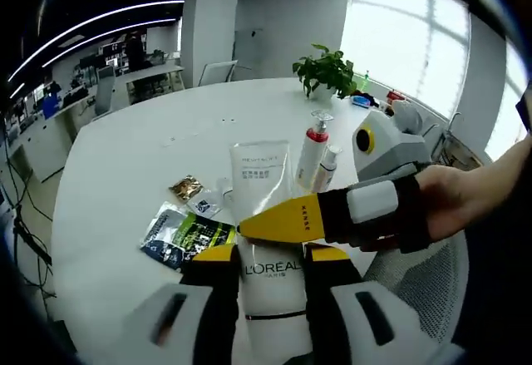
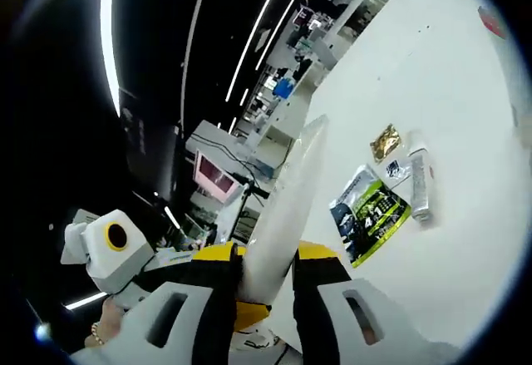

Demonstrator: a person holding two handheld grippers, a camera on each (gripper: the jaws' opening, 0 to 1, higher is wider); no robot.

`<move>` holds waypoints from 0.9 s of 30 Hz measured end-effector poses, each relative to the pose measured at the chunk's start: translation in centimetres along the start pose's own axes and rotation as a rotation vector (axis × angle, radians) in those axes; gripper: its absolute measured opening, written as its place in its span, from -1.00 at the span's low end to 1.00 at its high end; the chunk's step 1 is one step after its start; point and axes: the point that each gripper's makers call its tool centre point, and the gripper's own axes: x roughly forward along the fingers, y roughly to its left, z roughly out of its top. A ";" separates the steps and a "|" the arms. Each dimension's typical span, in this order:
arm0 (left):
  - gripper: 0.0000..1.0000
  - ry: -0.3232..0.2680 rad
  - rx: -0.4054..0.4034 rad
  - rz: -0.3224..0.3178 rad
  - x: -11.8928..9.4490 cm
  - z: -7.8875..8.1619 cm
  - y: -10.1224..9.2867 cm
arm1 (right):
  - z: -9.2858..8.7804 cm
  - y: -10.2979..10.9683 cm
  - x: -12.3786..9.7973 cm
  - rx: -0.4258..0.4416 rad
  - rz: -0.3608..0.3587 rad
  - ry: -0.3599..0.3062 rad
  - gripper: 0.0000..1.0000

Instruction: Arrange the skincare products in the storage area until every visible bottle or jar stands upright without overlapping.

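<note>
A: Where is the tall white L'Oréal tube (image 1: 270, 240)?
B: Pinched upright over the round white table (image 1: 125, 174) by the left gripper (image 1: 268, 275) and the right gripper (image 2: 268, 275); its base is hidden.

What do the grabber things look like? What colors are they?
The left gripper has pale grey bodies, black jaws and yellow tips. The right gripper has a long yellow jaw with small lettering, black and white blocks behind it, and a white box with a yellow ring.
</note>
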 end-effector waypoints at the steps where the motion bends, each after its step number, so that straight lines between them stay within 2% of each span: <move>1: -0.48 -0.001 0.003 0.002 0.0 0.0 0.0 | 0.0 0.0 -0.1 0.008 -0.007 -0.002 -0.52; 5: -0.48 0.004 0.025 0.003 0.0 -0.1 -0.4 | 0.0 0.1 -0.4 0.060 -0.014 -0.004 -0.58; 8: -0.46 -0.005 0.031 0.001 0.0 0.2 -0.4 | 0.4 0.4 -0.7 0.039 -0.012 -0.028 -0.63; 10: -0.45 -0.010 0.038 0.000 0.0 0.3 -0.5 | 0.8 0.6 -0.8 -0.041 -0.005 -0.039 -0.65; 11: -0.45 -0.017 0.067 -0.002 0.0 0.4 -0.7 | 0.8 1.2 -1.0 -0.080 -0.003 -0.034 -0.65; 15: -0.41 -0.040 0.130 -0.015 -0.1 0.9 -1.2 | 1.4 1.6 -1.4 -0.126 0.011 -0.036 -0.68; 17: -0.41 -0.040 0.115 -0.035 -0.2 1.0 -1.3 | 1.4 2.0 -1.8 -0.206 0.021 -0.020 -0.69; 23: -0.26 -0.077 0.106 -0.077 -0.7 0.9 -1.4 | 1.2 2.6 -2.3 -0.279 0.066 0.013 -0.70; 27: -0.17 -0.070 0.106 -0.095 -1.3 0.4 -1.1 | 1.0 2.5 -2.5 -0.363 0.081 0.040 -0.70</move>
